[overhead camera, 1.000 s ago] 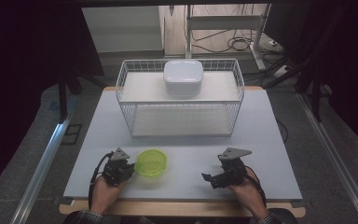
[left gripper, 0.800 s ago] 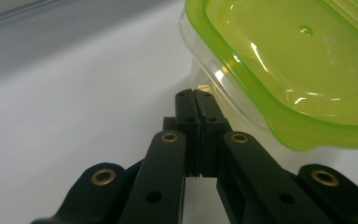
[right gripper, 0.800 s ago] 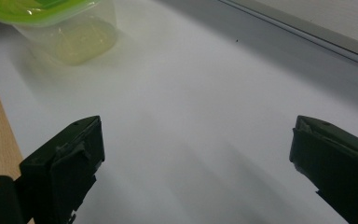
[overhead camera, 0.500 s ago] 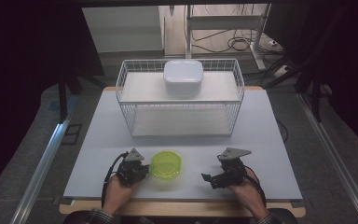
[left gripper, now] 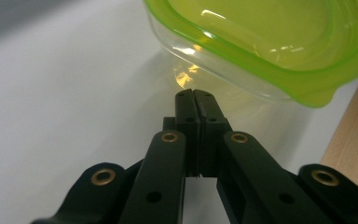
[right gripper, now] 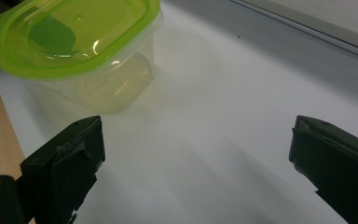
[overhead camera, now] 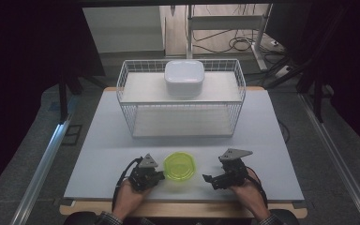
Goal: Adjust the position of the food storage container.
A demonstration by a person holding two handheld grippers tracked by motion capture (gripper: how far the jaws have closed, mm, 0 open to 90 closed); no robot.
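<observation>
In the high view, a clear plastic container with a lime-green lid is seen standing on the pale grey table top, close to its near edge and between the two hand-held grippers. The left gripper is found just beside the container's left side, its tips pointed at the container; whether contact is made cannot be told from this height. The right gripper is seen a little apart from the container on the other side, with its jaws turned toward it. Farther back on the table, a white wire basket rack is placed, and a white rounded-square lidded box is set on its upper shelf.

In the left gripper view, the two black jaws are shown pressed together tip to tip, with nothing caught between them. The left gripper is aimed at the lower wall of the container, which is seen right ahead of the tips, with the green lid overhanging above. A wooden table edge is seen at the right.

In the right gripper view, the jaws are shown spread wide, with only bare table between them, and the right gripper is empty. The container is seen at the upper left, beyond the left jaw and untouched by it.
</observation>
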